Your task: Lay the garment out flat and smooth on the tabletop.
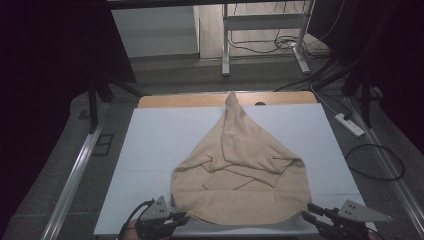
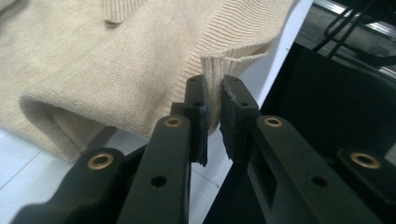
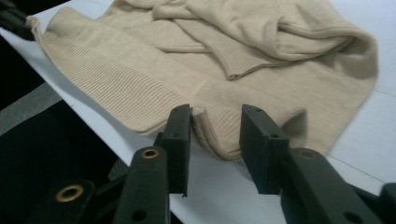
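A beige knitted sweater (image 1: 240, 170) lies bunched on the white table cover (image 1: 150, 150), its ribbed hem toward the near edge and one sleeve stretched to the far side. At the hem's left corner my left gripper (image 1: 185, 217) pinches a fold of ribbing; in the left gripper view the jaws (image 2: 214, 91) stand nearly together with the sweater (image 2: 116, 60) fabric between the pads. My right gripper (image 1: 306, 212) sits at the hem's right corner. In the right gripper view it (image 3: 215, 116) is open, with the sweater (image 3: 233, 56) corner lying loose between the jaws and not pressed.
The wooden tabletop (image 1: 175, 100) shows beyond the white cover at the far edge. On the floor to the right lie a white power strip (image 1: 350, 125) and a looped black cable (image 1: 375, 162). Metal rails run along both sides, and a desk frame (image 1: 265, 22) stands behind.
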{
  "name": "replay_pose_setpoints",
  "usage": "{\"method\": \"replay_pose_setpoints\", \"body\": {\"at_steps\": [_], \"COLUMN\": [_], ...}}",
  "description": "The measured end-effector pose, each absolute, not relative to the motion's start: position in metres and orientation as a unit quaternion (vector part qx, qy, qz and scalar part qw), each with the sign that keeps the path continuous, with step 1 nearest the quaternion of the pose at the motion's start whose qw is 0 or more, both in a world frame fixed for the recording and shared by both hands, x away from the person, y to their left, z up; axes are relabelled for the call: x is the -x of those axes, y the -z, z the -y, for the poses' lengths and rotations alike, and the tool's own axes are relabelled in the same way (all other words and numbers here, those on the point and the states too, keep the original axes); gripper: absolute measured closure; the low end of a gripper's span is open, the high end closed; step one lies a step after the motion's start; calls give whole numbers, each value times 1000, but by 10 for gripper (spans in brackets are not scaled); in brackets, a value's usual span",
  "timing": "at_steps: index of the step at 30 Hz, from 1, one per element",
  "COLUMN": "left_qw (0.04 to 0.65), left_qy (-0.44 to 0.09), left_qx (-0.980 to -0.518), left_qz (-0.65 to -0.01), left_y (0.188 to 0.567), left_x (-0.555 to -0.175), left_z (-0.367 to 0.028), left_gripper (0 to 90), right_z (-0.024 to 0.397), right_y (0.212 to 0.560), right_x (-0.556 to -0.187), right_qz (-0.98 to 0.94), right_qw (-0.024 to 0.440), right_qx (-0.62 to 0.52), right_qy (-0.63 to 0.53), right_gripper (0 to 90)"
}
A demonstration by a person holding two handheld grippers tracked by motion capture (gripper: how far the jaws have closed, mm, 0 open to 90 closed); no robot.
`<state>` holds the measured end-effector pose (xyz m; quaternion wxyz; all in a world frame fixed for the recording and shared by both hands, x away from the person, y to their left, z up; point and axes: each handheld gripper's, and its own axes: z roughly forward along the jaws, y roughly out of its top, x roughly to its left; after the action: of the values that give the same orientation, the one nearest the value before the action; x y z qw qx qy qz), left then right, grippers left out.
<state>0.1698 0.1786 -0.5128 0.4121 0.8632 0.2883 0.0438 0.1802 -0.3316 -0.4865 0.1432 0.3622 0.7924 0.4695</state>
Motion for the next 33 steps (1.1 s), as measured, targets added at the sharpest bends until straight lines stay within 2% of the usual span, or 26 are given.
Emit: {"method": "replay_pose_setpoints", "body": {"at_steps": [4,8,10,17,25,29,33], "left_qw": [428,435,434,428,423,422,418], "left_qy": [-58,-75,-75,-79,-93,-105,-117], "left_qx": [-851,-835,-832,-830,-828,-826,-825], "left_qz": [-299,-329,-338,-349,-357,-358,-363], "left_y": [511,511,513,516,519,518,516], "left_x": [-172,-180,-186,-209,-237,-249,-256], "left_z": [-184,-186,-185,-175,-161,-158,-161], "left_gripper": [629,481,444,410,413,466,598], "right_z": [338,341,341,329,302,298,299], "right_y": [485,481,478,484,490,492,498], "right_x": [-181,-182,-183,-216,-258,-273,-282], "right_qz": [-778,-766,-762,-773,-794,-798,-811], "right_qw": [154,169,177,168,162,154,138], "right_qx": [-367,-376,-380,-407,-396,-399,-401], "right_qy": [-486,-494,-493,-457,-433,-425,-402], "right_gripper": [517,469,459,450,472,558,673]}}
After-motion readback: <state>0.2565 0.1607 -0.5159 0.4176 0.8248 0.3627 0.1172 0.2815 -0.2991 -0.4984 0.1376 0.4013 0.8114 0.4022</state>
